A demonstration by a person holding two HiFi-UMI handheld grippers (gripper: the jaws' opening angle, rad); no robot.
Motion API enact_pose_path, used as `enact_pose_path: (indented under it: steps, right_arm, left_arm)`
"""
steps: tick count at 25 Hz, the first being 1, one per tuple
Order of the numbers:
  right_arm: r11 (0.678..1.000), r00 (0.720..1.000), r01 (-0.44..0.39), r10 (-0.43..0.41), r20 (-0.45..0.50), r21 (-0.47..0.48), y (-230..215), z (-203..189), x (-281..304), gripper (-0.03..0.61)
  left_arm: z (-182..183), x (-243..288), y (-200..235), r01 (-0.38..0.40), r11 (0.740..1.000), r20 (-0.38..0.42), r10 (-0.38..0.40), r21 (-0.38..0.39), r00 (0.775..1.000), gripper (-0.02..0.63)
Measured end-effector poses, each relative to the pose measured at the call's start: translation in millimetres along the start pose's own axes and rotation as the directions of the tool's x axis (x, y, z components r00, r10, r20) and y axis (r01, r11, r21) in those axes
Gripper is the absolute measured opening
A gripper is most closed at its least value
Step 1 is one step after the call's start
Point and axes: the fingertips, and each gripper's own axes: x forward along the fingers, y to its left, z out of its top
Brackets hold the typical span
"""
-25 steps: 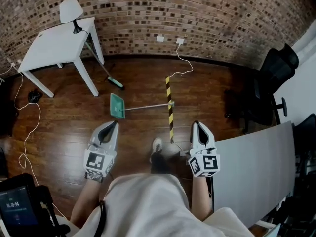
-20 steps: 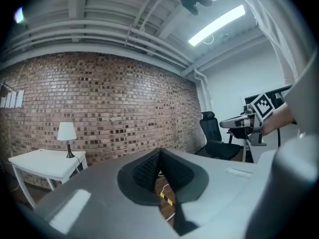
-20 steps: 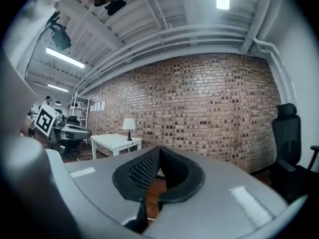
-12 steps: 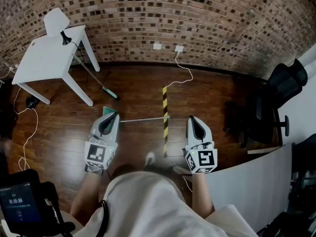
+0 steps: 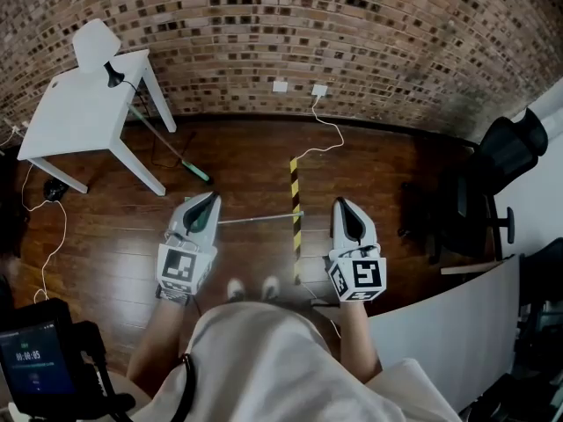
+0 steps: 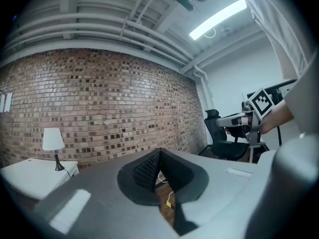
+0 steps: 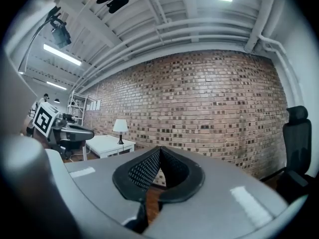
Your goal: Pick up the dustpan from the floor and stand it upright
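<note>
The dustpan [image 5: 259,219] lies flat on the wooden floor, and its silver handle runs right as far as the striped tape. Its green pan is almost wholly hidden behind my left gripper [image 5: 214,195], which is shut and held level above it. My right gripper [image 5: 338,201] is shut too, level, just right of the handle's end. In the left gripper view the pads [image 6: 149,169] meet with nothing between them. The right gripper view shows the same closed pads [image 7: 147,169].
A broom [image 5: 199,171] leans against a white table [image 5: 75,108] that carries a lamp [image 5: 95,39]. Yellow-black tape [image 5: 295,183] crosses the floor. Cables [image 5: 48,236] lie at the left. An office chair [image 5: 493,170] and a grey panel [image 5: 440,319] stand on the right, and a brick wall [image 5: 352,33] is ahead.
The person has stepped toward the wall with both grippers. The dustpan, earlier ahead of the left gripper, now lies under it, with its green pan covered.
</note>
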Motion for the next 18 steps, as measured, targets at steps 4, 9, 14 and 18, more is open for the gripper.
enact_pose_path:
  steps: [4, 9, 14, 18]
  right_arm:
    - [1.000, 1.000, 0.020, -0.020, -0.017, -0.003, 2, -5, 1, 0.014]
    - [0.998, 0.998, 0.048, -0.049, -0.041, -0.030, 1, -13, 8, 0.014]
    - [0.994, 0.993, 0.107, -0.108, -0.046, -0.029, -23, -32, 14, 0.014]
    - [0.990, 0.985, 0.138, -0.135, -0.105, 0.021, -54, -78, 27, 0.014]
  left_arm:
    - [-9, -1, 6, 0.013, 1.000, -0.009, -0.013, -0.012, 1.000, 0.000]
    - [-22, 2, 17, 0.031, 0.999, -0.017, -0.031, -0.014, 0.999, 0.000]
    - [-48, 23, 16, 0.081, 0.996, -0.053, -0.082, -0.026, 0.995, 0.002]
    - [-77, 59, 6, 0.123, 0.992, -0.108, -0.123, -0.010, 0.986, 0.000]
